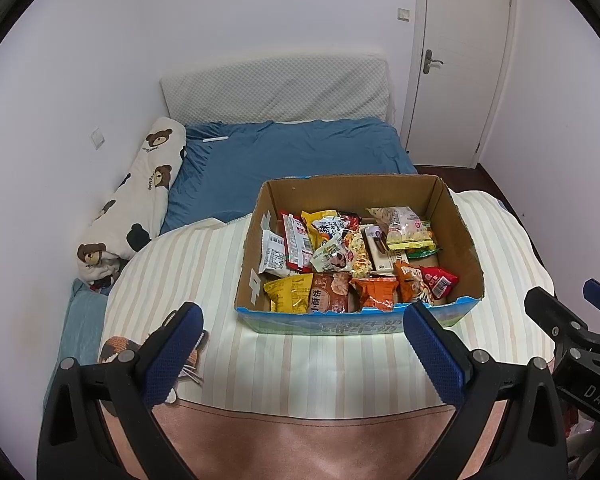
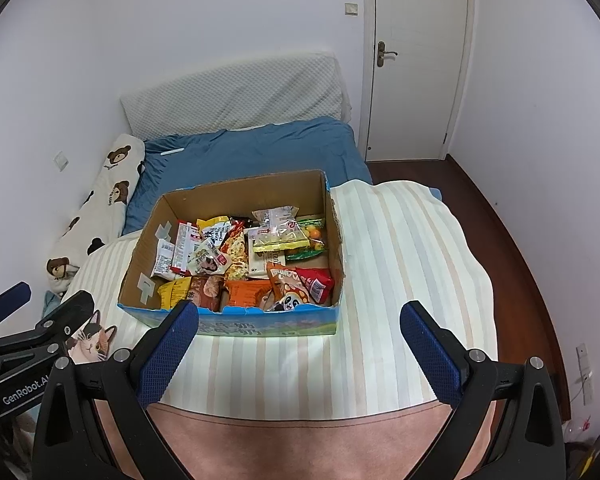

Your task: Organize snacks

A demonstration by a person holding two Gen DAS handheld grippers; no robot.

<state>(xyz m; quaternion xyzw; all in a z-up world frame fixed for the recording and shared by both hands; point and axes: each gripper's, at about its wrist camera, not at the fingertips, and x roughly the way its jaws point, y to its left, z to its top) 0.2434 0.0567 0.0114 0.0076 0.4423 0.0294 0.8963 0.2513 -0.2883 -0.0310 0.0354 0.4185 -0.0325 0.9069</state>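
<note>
Left wrist view shows a big bed (image 1: 284, 160) with a soft blue sheet. Spread over the near part of the bed is a blanket (image 1: 204, 280) with pale cream stripes and a smooth pink edge close under the tool. On the blanket, straight ahead of the left tool (image 1: 300, 316), sits an open cardboard box (image 1: 456, 224). The box is a brown rectangle with a blue printed front wall. It is full of snack packets (image 1: 340, 260), shiny and crinkly, in yellow, red, orange and white, all lying in a heap.

Far off to the left side lies a long soft pillow (image 1: 140, 196) with brown bear pictures.

The left tool has its two blue bumpy pads spread wide, with nothing between them, touching nothing. The right tool (image 2: 300, 316) is just the same: pads wide apart and bare. In the right wrist view the box stands ahead and a little left, with its front wall just beyond the left pad.
</note>
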